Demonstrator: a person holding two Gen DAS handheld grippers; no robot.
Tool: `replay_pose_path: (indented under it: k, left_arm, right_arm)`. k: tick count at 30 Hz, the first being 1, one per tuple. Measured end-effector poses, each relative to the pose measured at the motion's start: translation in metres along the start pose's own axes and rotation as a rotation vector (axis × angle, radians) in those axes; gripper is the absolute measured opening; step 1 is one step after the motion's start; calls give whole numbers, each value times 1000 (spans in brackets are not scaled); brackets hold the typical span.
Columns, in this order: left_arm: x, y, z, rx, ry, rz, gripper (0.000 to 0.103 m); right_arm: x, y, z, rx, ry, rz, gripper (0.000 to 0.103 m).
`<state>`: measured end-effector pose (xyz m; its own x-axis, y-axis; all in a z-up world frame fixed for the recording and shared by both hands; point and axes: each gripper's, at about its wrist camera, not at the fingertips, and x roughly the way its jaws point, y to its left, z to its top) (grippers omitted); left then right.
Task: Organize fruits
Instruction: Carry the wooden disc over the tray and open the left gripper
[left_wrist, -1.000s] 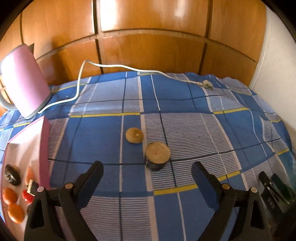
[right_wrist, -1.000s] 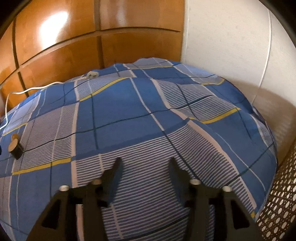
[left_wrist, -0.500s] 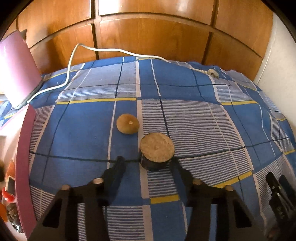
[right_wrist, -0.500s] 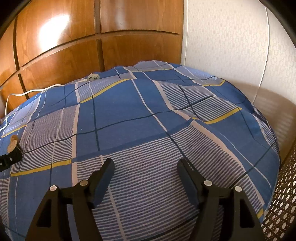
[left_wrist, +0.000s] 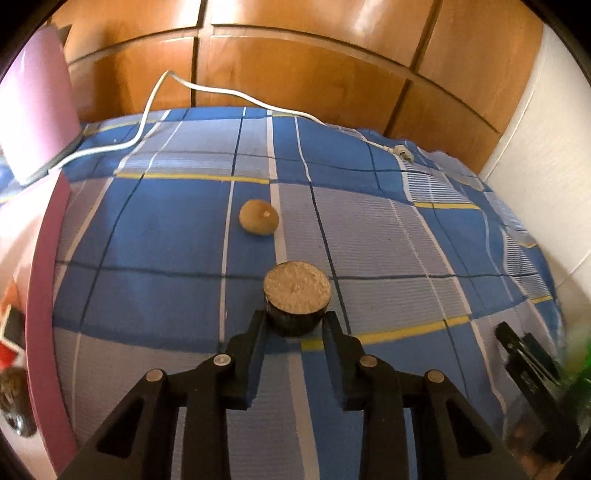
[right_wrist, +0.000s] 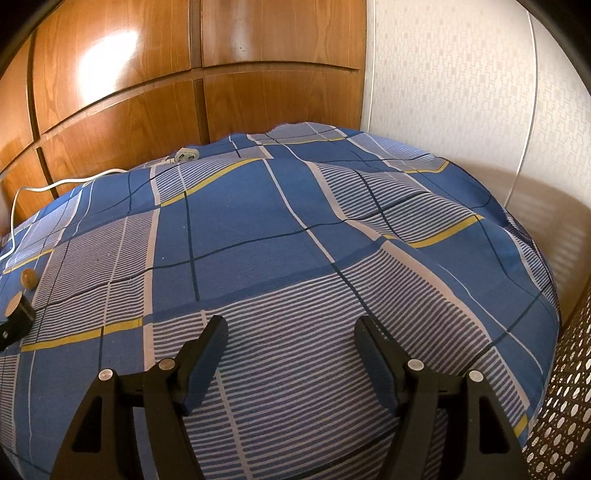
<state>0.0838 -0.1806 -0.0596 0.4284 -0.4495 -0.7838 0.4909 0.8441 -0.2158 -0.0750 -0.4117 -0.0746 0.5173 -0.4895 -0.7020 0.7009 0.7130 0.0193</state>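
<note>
A short dark-skinned fruit piece (left_wrist: 297, 302) with a flat tan cut top stands on the blue checked bedcover (left_wrist: 369, 240). My left gripper (left_wrist: 294, 316) is shut on it, with a pad pressing on each side. A round tan fruit (left_wrist: 258, 217) lies just beyond it. In the right wrist view the same piece (right_wrist: 20, 306) and tan fruit (right_wrist: 28, 277) show at the far left edge. My right gripper (right_wrist: 290, 325) hovers open over bare cover, with nothing between its fingers.
A pink tray (left_wrist: 44, 258) at the left edge holds several fruits, half out of view. A pink appliance (left_wrist: 37, 99) with a white cable (left_wrist: 147, 107) and plug (left_wrist: 402, 153) lies near the wooden panels. A perforated basket (right_wrist: 561, 406) stands beside the bed's right edge.
My left gripper moved forward and down to the dark piece and its jaws went from wide open to shut on its sides. The right gripper's jaws widened, and it stayed in place.
</note>
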Motion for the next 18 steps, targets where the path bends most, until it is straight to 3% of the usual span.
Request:
replay_pose_path:
  k: [6, 14, 18]
  left_arm:
    - [-18, 9, -14, -40, 9, -47, 30]
    - [-42, 9, -21, 3, -36, -20, 28]
    - [-43, 12, -24, 6, -18, -30, 29]
  right_arm:
    - [0, 0, 0, 0, -1, 1, 72]
    - [0, 0, 0, -3, -3, 4, 73]
    - [0, 1, 0, -3, -2, 3, 73]
